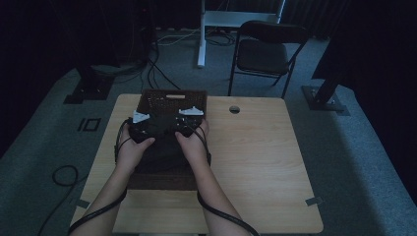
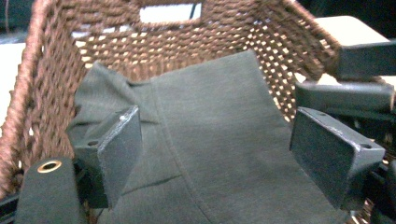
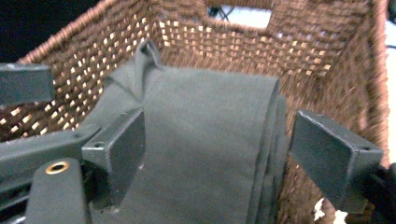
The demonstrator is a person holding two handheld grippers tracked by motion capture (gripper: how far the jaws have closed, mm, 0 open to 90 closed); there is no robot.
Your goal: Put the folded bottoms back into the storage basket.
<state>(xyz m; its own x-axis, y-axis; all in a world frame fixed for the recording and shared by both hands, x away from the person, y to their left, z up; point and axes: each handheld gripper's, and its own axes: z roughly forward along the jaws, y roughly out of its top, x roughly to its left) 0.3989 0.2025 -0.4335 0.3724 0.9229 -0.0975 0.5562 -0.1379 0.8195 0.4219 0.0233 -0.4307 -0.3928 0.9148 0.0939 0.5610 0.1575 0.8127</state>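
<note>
Both forearms enter from the lower edge and converge toward the centre. The left hand (image 1: 132, 147) holds the left claw (image 1: 139, 124) and the right hand (image 1: 193, 142) holds the right claw (image 1: 188, 120), side by side and close together. Each claw's jaws stand wide apart, gripping nothing. A cable trails back along each forearm.

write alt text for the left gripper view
A folded dark cloth lies inside a brown wicker basket, seen between the left gripper's two open black jaws. The basket's far wall has a handle cutout.
</note>
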